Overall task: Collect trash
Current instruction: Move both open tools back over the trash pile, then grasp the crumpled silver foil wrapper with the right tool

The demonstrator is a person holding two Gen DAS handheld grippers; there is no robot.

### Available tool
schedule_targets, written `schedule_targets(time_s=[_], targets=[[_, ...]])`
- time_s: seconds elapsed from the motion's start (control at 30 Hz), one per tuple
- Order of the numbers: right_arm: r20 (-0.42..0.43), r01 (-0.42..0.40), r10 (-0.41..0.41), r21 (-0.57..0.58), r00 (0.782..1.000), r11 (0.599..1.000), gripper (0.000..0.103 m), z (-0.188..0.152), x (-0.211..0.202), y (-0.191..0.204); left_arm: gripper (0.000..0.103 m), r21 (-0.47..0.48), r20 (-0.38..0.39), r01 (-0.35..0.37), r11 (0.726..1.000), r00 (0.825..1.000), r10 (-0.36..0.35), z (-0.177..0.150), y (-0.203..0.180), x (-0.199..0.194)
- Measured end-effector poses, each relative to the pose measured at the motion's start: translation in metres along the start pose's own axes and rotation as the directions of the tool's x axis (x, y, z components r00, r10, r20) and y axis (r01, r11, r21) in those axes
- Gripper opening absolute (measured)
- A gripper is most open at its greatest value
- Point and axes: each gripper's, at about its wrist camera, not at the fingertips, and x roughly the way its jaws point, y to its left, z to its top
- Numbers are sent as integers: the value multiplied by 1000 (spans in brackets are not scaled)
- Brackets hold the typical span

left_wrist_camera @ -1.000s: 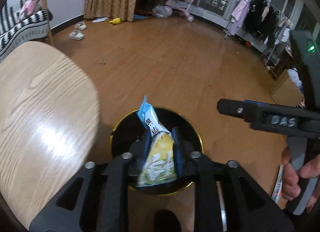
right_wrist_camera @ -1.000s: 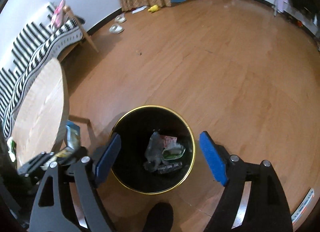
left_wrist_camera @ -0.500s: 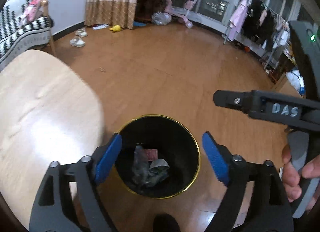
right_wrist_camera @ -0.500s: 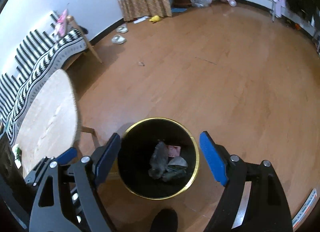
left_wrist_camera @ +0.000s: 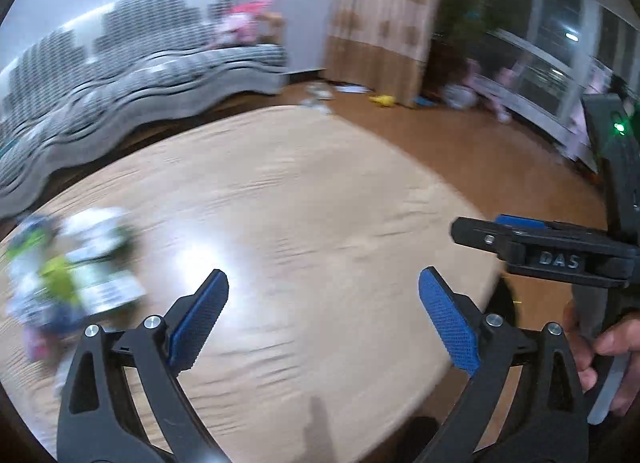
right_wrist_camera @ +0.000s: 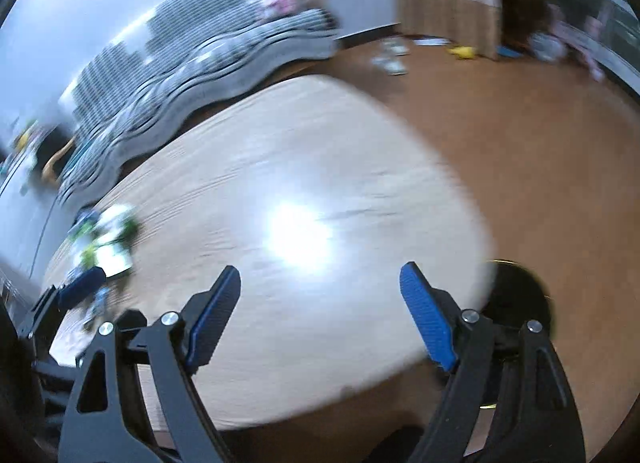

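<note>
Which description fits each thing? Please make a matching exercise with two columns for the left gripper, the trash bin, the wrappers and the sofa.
1. left gripper
2. trash bin
3. wrappers
4. sofa

A. behind the table, striped cover
B. open, nothing between its pads
C. on the floor past the table's right edge, gold rim
D. lying on the table's left part, blurred

Pairs: 1-B, 2-C, 3-D, 4-A

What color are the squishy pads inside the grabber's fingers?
Blue, with a fine bumpy texture. The left gripper has blue pads, clearest in the left wrist view.
</note>
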Motion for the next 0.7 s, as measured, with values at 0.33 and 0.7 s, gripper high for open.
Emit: schedule_targets(time_s=[0.33, 0.7], targets=[[-134, -214, 182, -283, 974, 935, 79, -18, 60, 203, 93, -256, -57, -241, 936, 971, 234, -54, 199, -48], [-209, -349, 283, -445, 936, 825, 79, -33, 101, 319, 93, -294, -136, -304, 906, 952, 276, -90, 267, -55]])
